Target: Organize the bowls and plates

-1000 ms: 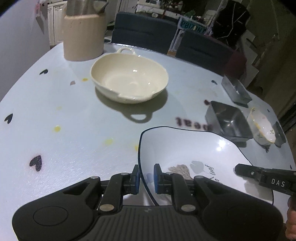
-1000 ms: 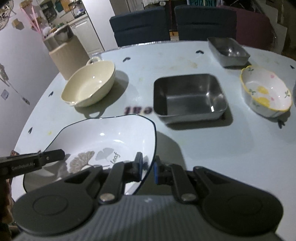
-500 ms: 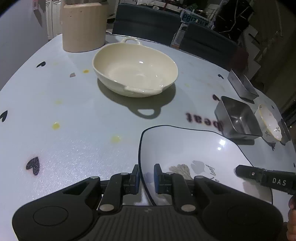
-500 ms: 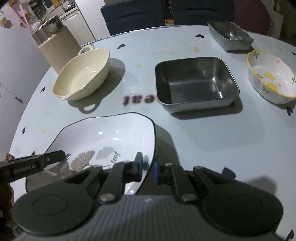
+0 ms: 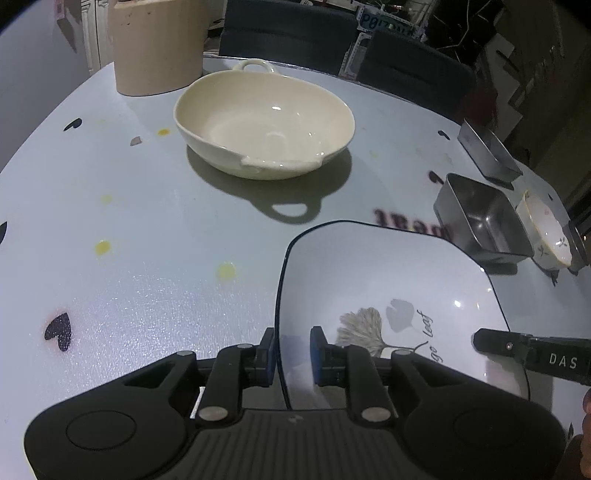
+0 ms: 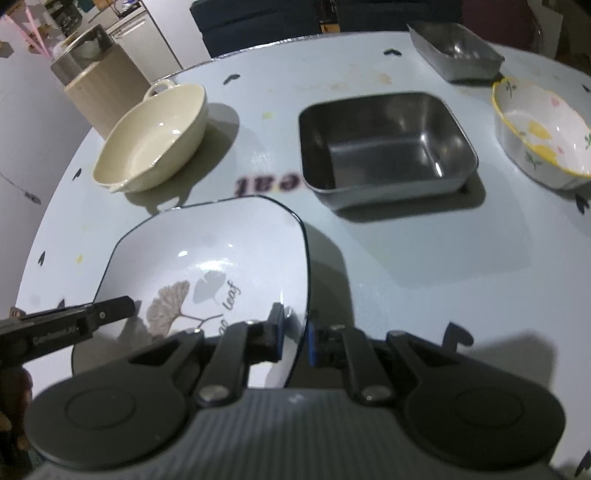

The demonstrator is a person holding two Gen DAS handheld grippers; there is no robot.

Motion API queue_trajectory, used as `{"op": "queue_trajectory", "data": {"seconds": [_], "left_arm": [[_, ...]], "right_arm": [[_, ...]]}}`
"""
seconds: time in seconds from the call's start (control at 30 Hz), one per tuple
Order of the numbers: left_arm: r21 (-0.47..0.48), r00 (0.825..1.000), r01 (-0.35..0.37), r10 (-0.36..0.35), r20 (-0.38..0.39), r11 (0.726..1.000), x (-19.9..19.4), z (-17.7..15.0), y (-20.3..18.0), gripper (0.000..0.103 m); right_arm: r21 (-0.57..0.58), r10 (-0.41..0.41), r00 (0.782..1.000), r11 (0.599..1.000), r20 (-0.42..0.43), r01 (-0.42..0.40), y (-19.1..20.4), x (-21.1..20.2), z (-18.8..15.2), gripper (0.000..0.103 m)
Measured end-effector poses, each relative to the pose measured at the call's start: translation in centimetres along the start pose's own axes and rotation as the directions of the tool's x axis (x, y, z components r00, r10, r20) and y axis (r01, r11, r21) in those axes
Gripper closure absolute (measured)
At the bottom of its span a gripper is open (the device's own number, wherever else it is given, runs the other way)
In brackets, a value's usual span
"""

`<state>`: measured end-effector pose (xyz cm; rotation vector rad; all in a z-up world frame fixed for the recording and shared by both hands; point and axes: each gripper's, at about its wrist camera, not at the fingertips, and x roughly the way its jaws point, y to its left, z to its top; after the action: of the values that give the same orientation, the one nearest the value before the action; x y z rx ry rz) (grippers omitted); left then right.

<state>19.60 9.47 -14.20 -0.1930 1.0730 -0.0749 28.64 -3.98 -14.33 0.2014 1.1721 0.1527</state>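
A white squarish plate point(image 5: 388, 266) with a dark rim and a leaf print lies low over the table point(image 5: 129, 206), held at two opposite edges. My left gripper point(image 5: 291, 350) straddles its left rim; its jaws are opening, and the pads still sit against the rim between them. My right gripper point(image 6: 297, 332) is shut on the plate point(image 6: 207, 251) at its right rim. Each gripper's finger shows over the plate in the other view. A cream handled bowl point(image 5: 264, 122) stands beyond the plate.
A square steel tray point(image 6: 384, 144) sits right of the plate, a smaller steel tray point(image 6: 456, 51) behind it, and a flowered bowl point(image 6: 539, 133) at the far right. A beige canister point(image 5: 159, 44) stands at the back left. Dark chairs point(image 5: 288, 33) line the far edge.
Both grippers have sunk toward the table with the plate between them. The cream bowl and the trays look closer and larger.
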Motion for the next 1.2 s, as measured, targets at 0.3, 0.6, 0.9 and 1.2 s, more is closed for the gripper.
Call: {"op": "queue_trajectory", "data": {"seconds": [0.3,0.6,0.9,1.2], "left_arm": [[0.004,1.000,-0.011,0.011,-0.015,1.000,0.2,0.0,0.0,0.083],[0.057,0.999,-0.038,0.039,-0.018,0.998,0.4,0.0,-0.6,0.085],[0.055,0.999,-0.037,0.038,-0.029,0.998,0.3,0.0,-0.6,0.083],[0.074,0.998,-0.019,0.023,-0.058,0.997,-0.2,-0.5,-1.0,0.062]], "right_arm": [[-0.023,-0.008,1.000,1.000,-0.020,0.007,0.5,0.3,-0.2,0.088],[-0.076,-0.052,0.997,0.996,-0.051,0.049,1.5,1.4,-0.6,0.084],[-0.070,-0.030,0.998,0.997,-0.050,0.026,0.6,1.2,-0.9,0.085],[-0.051,-0.033,0.999,0.998,-0.034,0.031,0.0,0.6,-1.2,0.079]]}}
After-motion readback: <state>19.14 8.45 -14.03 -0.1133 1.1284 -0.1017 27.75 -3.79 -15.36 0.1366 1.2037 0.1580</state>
